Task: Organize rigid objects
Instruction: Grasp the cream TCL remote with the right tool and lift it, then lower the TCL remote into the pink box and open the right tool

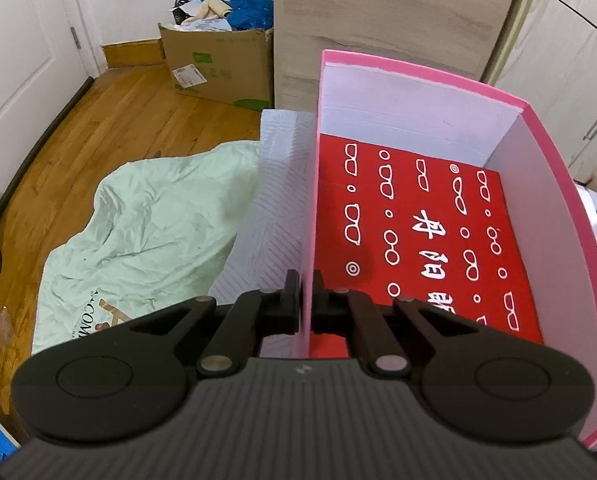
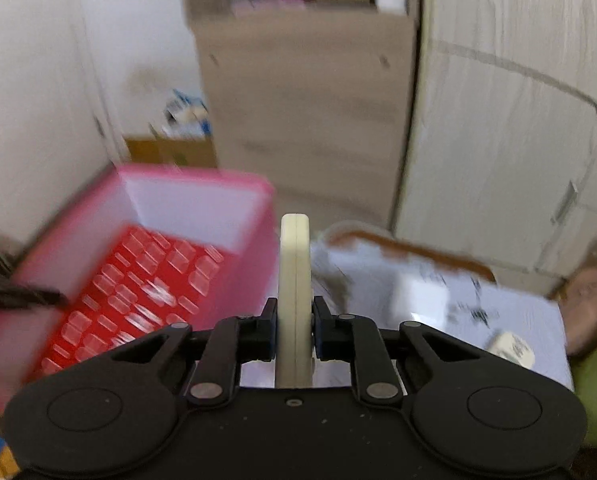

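Observation:
An open pink box (image 1: 554,184) with white inner walls stands on a pale patterned surface. A red box lid (image 1: 426,240) printed with white glasses shapes lies flat inside it. My left gripper (image 1: 306,300) is shut on the box's left wall, one finger on each side. In the blurred right wrist view the pink box (image 2: 254,208) sits at the left. My right gripper (image 2: 294,320) is shut on a flat cream-coloured rigid object (image 2: 294,272) held on edge, sticking up past the fingertips, just right of the box.
A wooden cabinet (image 1: 394,28) stands behind the box, with white wardrobe doors (image 2: 510,120) to its right. A cardboard carton (image 1: 222,64) of clutter sits on the wood floor, a mint sheet (image 1: 146,236) lies below. Small white items (image 2: 510,348) rest on the surface (image 2: 538,320) at right.

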